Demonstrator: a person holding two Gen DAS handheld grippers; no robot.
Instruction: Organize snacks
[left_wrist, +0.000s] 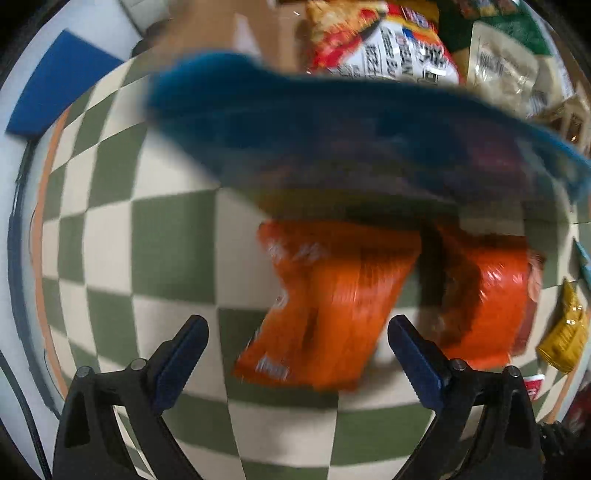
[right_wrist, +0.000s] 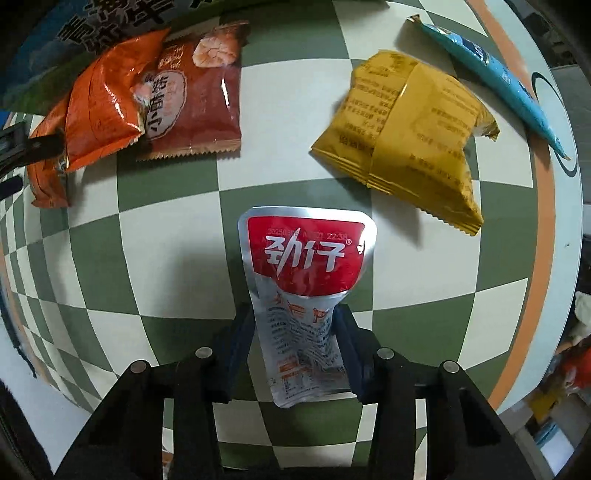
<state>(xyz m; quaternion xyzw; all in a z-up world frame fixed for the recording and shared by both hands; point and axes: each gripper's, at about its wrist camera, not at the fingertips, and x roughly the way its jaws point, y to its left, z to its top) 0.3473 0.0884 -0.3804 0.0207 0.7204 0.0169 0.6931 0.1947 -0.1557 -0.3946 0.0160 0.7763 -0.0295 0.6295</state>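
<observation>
My left gripper (left_wrist: 295, 350) is open and empty above an orange snack packet (left_wrist: 325, 306) on the green-and-white checkered cloth (left_wrist: 162, 243). A second orange-red packet (left_wrist: 495, 306) lies to its right. A large blue bag (left_wrist: 332, 122), blurred, lies just beyond them. My right gripper (right_wrist: 295, 332) is shut on a silver-and-red pouch (right_wrist: 306, 258), held above the cloth. In the right wrist view the orange packet (right_wrist: 99, 107) overlaps a brown-red packet (right_wrist: 199, 92) at upper left. A yellow packet (right_wrist: 410, 129) and a light blue packet (right_wrist: 495, 74) lie at upper right.
A cardboard box (left_wrist: 273, 29) holding several large snack bags (left_wrist: 399, 48) stands beyond the blue bag. A blue pad (left_wrist: 59, 85) lies at far left. The round table's orange rim (right_wrist: 546, 229) curves along the right. The left gripper's arm (right_wrist: 22, 147) shows at the left edge.
</observation>
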